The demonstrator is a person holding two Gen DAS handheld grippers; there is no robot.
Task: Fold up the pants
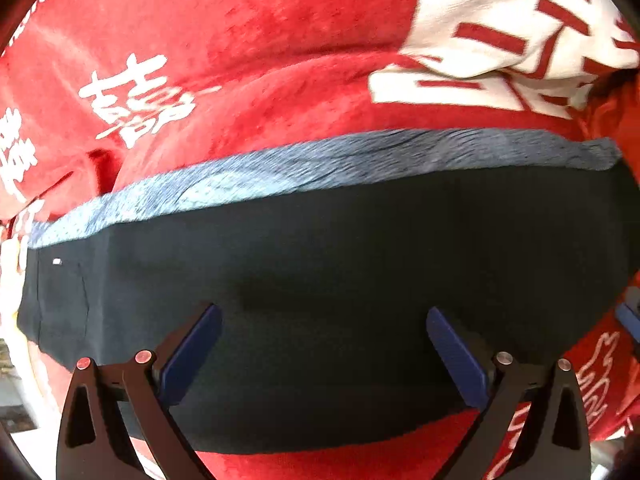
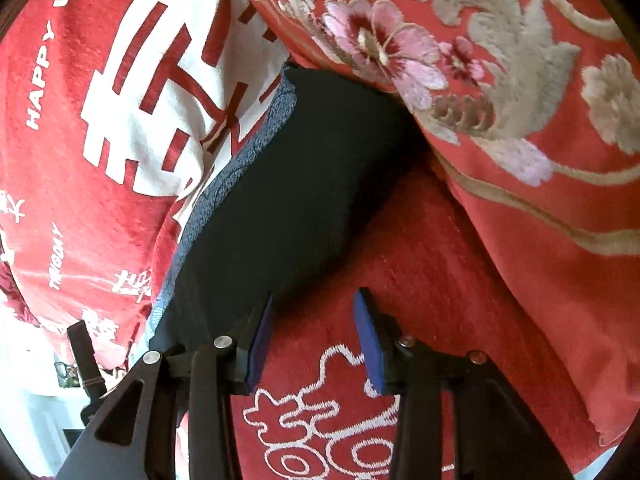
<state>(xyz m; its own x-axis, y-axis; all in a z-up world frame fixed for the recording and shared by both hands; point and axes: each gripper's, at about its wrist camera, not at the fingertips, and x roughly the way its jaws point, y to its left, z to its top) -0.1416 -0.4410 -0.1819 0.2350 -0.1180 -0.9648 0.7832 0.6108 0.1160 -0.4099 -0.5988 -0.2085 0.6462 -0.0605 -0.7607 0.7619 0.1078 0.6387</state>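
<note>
Two tongs [image 1: 324, 316] [image 2: 314, 300] agape, seemingly one pants [image 1: 320, 280]

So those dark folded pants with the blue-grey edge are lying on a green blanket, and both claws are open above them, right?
Not green: the blanket is red with white characters, as the left wrist view shows. The rest holds: the dark pants lie on it.
</note>
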